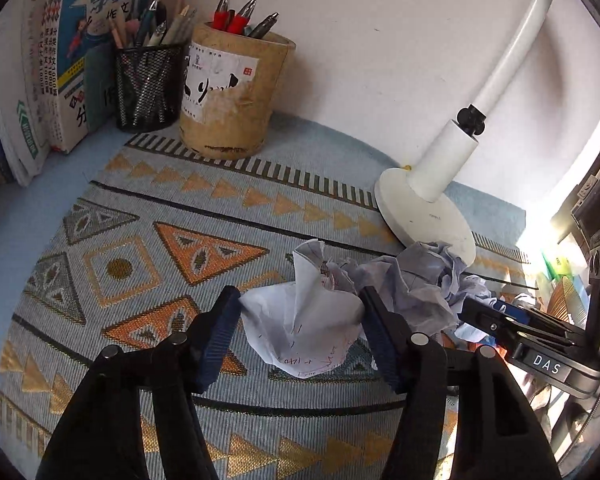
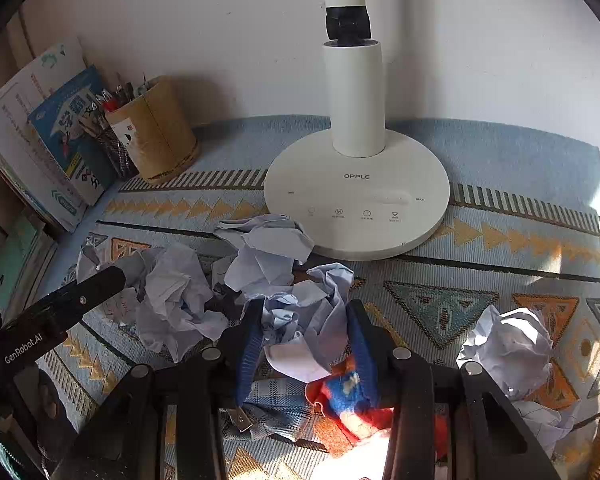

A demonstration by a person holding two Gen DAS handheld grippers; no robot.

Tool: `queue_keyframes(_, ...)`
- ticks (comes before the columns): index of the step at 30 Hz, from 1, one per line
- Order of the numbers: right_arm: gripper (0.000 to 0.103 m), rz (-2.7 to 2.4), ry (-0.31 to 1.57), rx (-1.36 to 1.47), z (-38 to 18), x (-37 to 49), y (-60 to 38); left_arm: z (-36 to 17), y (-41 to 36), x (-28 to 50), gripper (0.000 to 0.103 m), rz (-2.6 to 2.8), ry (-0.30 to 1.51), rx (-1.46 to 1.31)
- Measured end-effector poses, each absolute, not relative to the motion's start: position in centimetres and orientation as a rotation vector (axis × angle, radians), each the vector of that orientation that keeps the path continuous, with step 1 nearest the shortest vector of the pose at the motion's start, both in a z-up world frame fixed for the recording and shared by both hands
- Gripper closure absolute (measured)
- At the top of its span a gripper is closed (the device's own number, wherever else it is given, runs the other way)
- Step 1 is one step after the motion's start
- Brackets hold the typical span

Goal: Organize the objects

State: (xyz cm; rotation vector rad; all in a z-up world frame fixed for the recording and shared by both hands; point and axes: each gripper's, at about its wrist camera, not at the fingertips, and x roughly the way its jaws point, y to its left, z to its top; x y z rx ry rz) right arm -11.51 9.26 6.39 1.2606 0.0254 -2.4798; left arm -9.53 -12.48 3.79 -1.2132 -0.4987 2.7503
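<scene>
A white crumpled paper ball [image 1: 300, 320] with pen marks lies on the patterned mat [image 1: 140, 264]. My left gripper [image 1: 298, 300] is shut on it, a pad against each side. My right gripper [image 2: 305, 308] is shut on a bluish crumpled paper [image 2: 308, 320] just in front of the lamp base [image 2: 356, 196]. More crumpled paper lies to its left [image 2: 172, 300] and between it and the lamp [image 2: 268, 248]. Another ball [image 2: 512, 344] sits apart at the right. In the right wrist view, one finger of the left gripper [image 2: 96, 282] reaches into the pile from the left.
A bamboo pen holder [image 1: 232, 92], a black mesh pen cup [image 1: 148, 84] and upright books [image 1: 60, 60] stand at the back left against the wall. The white lamp [image 1: 424, 216] stands at the back. A red and blue cloth [image 2: 352, 400] and a plaid cloth [image 2: 276, 404] lie under the right gripper.
</scene>
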Motion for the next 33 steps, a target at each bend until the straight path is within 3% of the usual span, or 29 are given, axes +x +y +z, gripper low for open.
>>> queue_keyframes(8,0.063,-2.571,-0.050,0.980,12.8,-1.6,12.6,9.4,-10.0,-2.8,0.047,2.780,-0.469,-0.981)
queue_keyframes(12,0.062,-2.665,-0.020,0.991,10.3,4.7,15.6,9.7,-5.7,2.0,0.047,2.712,-0.498,-0.931)
queue_keyframes(19,0.062,-2.672,-0.003,1.132,5.5,7.1,19.2,7.0,2.5,5.6,0.047,2.741,-0.291,-0.940)
queue_keyframes(33,0.062,-2.683,0.096,1.054,5.4,7.9,18.2,4.9,3.1,5.0,0.044,2.735,-0.313,-1.023)
